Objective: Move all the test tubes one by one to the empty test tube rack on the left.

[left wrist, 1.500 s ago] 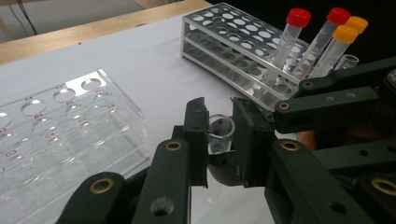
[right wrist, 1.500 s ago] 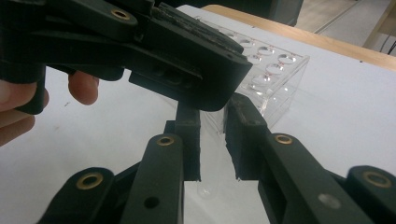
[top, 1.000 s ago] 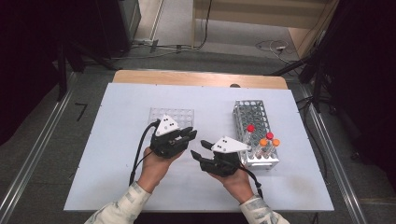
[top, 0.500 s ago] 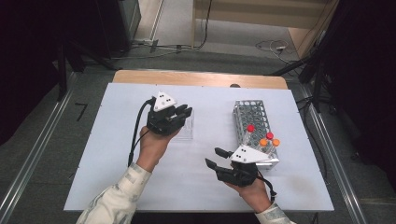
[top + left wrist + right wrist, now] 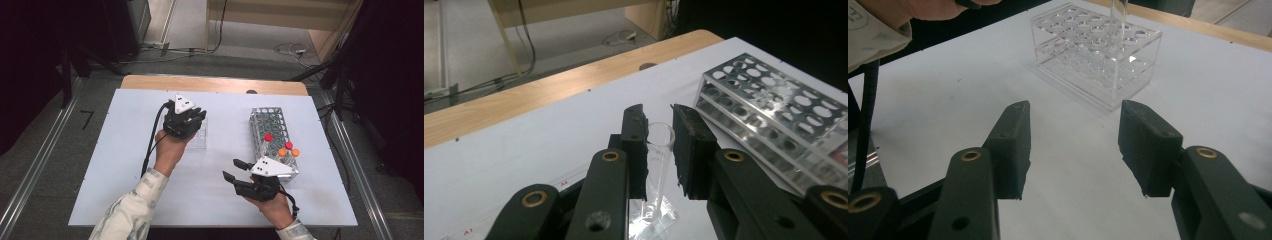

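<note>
Legible marks few. Red print "A1" and single red letter, seemingly "A", on white table sheet, low in left gripper view. Faint graduation marks on clear test tube, too small to read. Partial dark characters on patterned sleeve in right gripper view, unreadable.

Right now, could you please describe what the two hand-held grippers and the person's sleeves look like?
Both the left gripper and the right gripper are black, each topped by a grey three-cornered plate. Their arms carry brass-coloured pivot pins and end in flat black jaws. A black cable trails from the left one. The sleeves are pale with a faint pattern.
</note>
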`<state>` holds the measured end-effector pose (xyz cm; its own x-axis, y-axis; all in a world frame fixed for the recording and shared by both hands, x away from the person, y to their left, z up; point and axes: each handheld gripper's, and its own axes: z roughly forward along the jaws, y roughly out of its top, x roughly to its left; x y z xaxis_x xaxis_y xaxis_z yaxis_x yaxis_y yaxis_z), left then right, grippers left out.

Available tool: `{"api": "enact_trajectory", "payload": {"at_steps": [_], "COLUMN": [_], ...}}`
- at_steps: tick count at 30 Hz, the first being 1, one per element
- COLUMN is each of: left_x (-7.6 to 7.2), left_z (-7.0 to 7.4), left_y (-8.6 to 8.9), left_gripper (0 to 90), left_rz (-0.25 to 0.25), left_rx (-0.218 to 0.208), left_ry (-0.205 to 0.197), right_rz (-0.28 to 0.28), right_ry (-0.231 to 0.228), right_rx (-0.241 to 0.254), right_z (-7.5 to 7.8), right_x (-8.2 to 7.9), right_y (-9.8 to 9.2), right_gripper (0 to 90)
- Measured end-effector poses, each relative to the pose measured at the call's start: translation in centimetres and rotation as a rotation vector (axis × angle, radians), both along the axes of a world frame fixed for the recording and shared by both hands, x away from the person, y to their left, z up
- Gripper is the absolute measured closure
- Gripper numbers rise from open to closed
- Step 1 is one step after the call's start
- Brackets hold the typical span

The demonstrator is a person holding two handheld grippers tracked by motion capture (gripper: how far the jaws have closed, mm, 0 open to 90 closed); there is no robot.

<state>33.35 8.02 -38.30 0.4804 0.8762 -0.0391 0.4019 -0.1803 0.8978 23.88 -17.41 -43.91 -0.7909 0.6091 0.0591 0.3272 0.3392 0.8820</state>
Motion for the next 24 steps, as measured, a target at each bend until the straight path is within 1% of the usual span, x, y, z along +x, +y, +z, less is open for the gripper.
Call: {"api": "enact_trajectory", "payload": {"at_steps": [2,5,8,11,15,17,21,24], "left_x": [0.1,0.2,0.3,0.3,0.5,0.4,0.3,0.4], "left_z": [-0.5,-1.1,-1.7,-2.3,-3.1,-3.3,-3.9,-4.5], "left_y": [0.0,0.0,-0.1,-0.3,-0.3,-0.4,-0.7,-0.8], "left_gripper": [77.1,77.1,77.0,77.0,77.0,76.6,76.6,76.5], "left_rz": [0.001,0.003,0.007,0.007,0.009,0.01,0.01,0.014], "left_rx": [-0.006,-0.008,-0.004,0.01,0.009,0.001,0.032,0.037], "left_ry": [0.01,0.023,0.029,0.039,0.053,0.049,0.053,0.065], "right_rz": [0.001,0.0,-0.005,-0.011,-0.011,-0.012,-0.01,-0.011], "right_ry": [0.001,0.006,0.007,0.009,0.009,0.01,0.013,0.014], "right_rx": [0.0,0.002,0.003,0.001,0.001,0.001,0.001,-0.001], "right_z": [0.0,0.0,0.0,-0.1,0.0,-0.1,-0.2,-0.2], "right_x": [0.0,0.0,0.1,0.1,0.1,0.1,0.2,0.1], "right_y": [0.0,-0.1,-0.1,-0.1,-0.2,-0.2,-0.2,-0.2], "right_gripper": [42.5,38.4,36.8,36.7,36.6,36.6,36.6,36.1]}}
